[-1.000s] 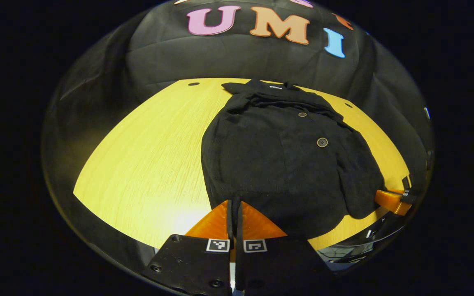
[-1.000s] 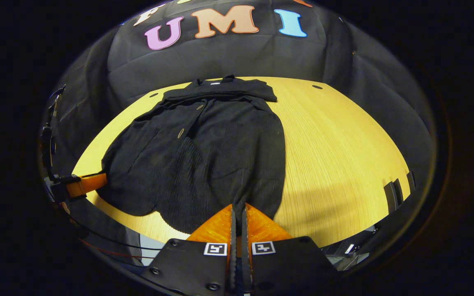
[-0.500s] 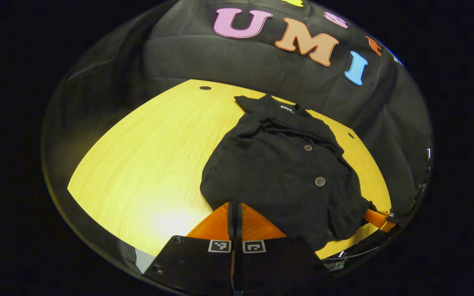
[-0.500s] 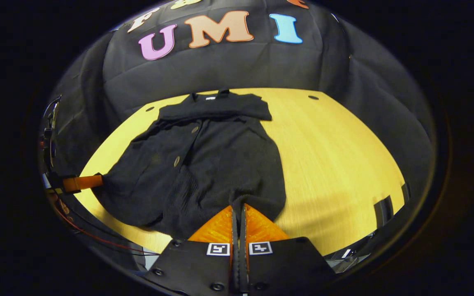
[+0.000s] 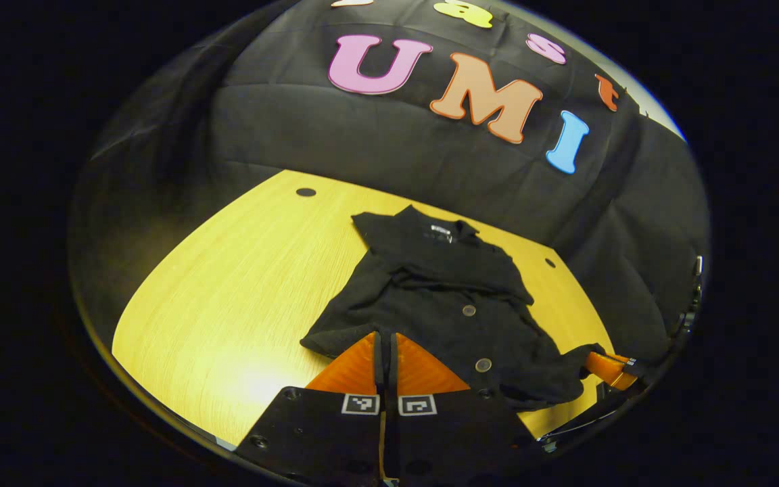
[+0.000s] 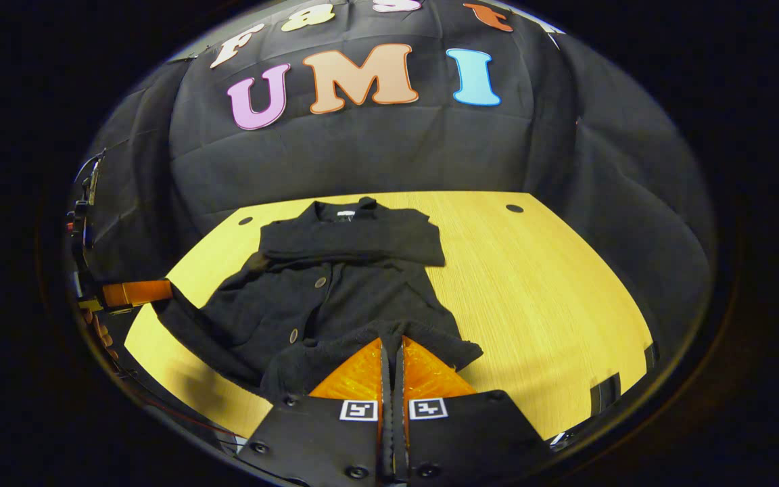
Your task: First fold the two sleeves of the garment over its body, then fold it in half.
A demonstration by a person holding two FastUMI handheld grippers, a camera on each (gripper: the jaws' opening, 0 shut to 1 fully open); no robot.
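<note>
Garment [image 5: 443, 297], black w/ buttons, lies on the yellow wood table [image 5: 241, 284], collar end toward the booth's back wall, sleeves already folded in over the body. Same garment in right gripper view [image 6: 342, 284]: collar band flat at the far end, hem end bunched and lifted off the table near the camera. Table [image 6: 552, 297] bare wood to the garment's side, small dark holes near the far edge.

Left gripper [image 5: 384, 352] clamped tight on one hem corner, fingers together, cloth pinched between them. It also shows at the left edge of right gripper view [image 6: 136, 292], hem stretched to it. Right gripper [image 6: 393, 358] likewise pinched on the other hem corner, fabric draped over its tips; it's seen far off in left gripper view [image 5: 609, 368], cloth pulled up to it.

Buttons [image 5: 468, 310] run down the garment's front, a second row of them seen in right gripper view [image 6: 320, 282].
</note>
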